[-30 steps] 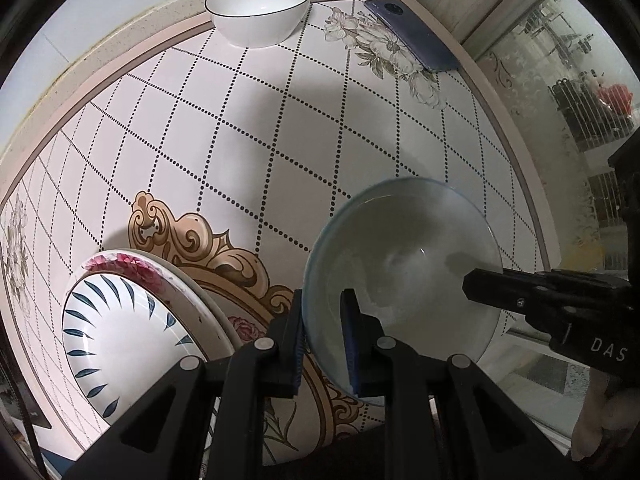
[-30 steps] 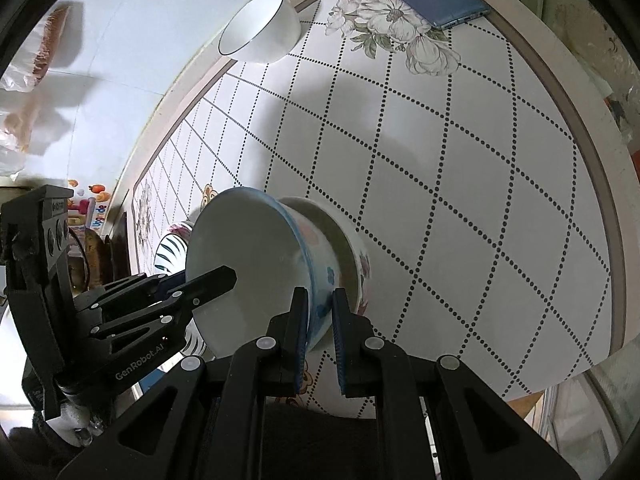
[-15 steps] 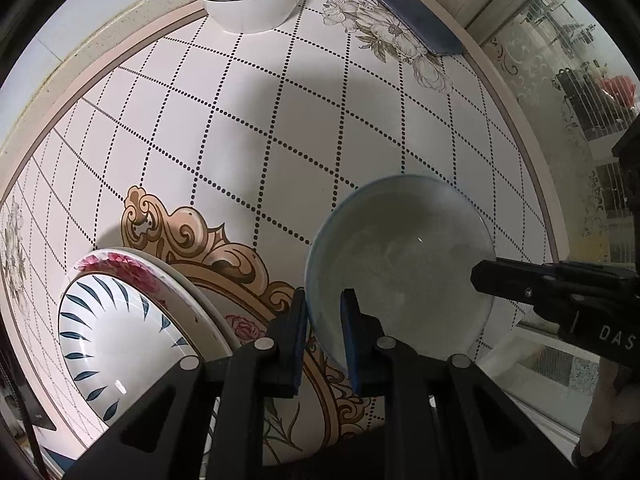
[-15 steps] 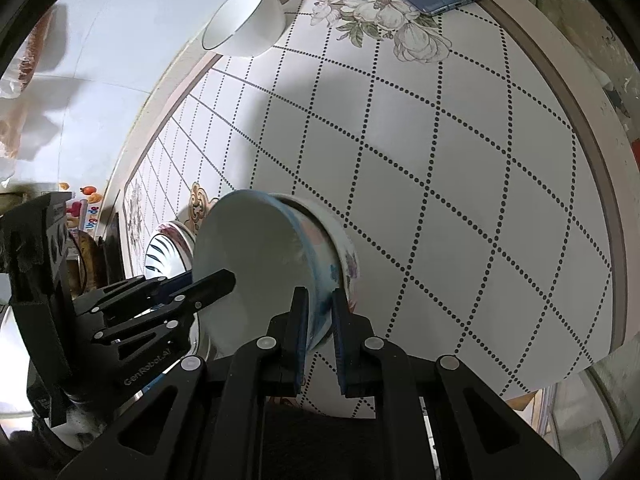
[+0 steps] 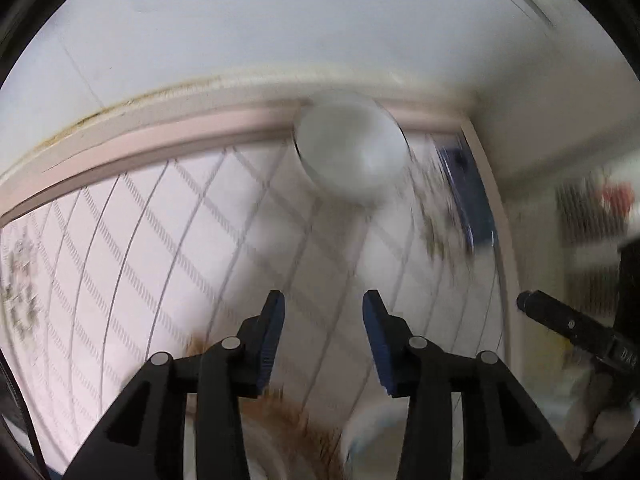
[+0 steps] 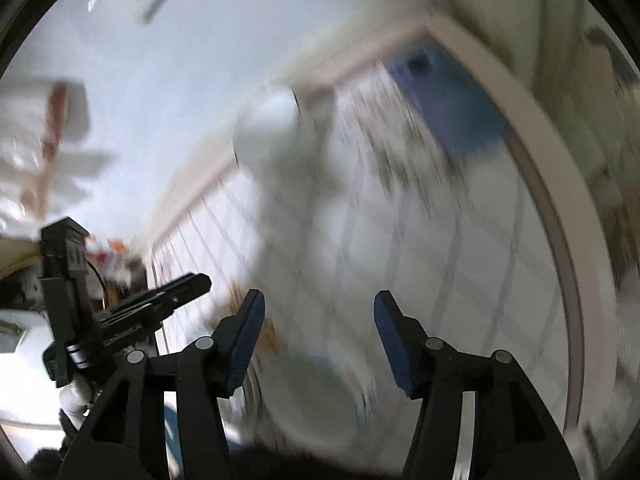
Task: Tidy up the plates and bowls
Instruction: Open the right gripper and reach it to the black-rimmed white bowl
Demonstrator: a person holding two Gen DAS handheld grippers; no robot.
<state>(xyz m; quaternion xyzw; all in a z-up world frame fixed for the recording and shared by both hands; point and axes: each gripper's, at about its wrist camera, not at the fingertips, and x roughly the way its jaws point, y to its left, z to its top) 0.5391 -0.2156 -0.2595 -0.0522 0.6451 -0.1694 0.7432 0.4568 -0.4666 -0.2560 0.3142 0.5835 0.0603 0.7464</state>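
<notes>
Both views are motion-blurred. My left gripper is open and empty above the tiled tabletop. My right gripper is open and empty too. A white bowl stands at the table's far edge, ahead of the left gripper; it also shows in the right wrist view. The pale blue-rimmed bowl sits low between the right fingers, with its edge at the bottom of the left wrist view. The left gripper shows at the left of the right wrist view. The right gripper's finger tip shows at the right of the left wrist view.
A blue phone lies at the table's far right corner, also in the left wrist view. A white wall rises behind the table. The table's pink rim curves along the right.
Both grippers have let go of the pale bowl and opened. Both have tilted up and moved toward the far edge, so the white bowl looks nearer. The bowl now sits below them.
</notes>
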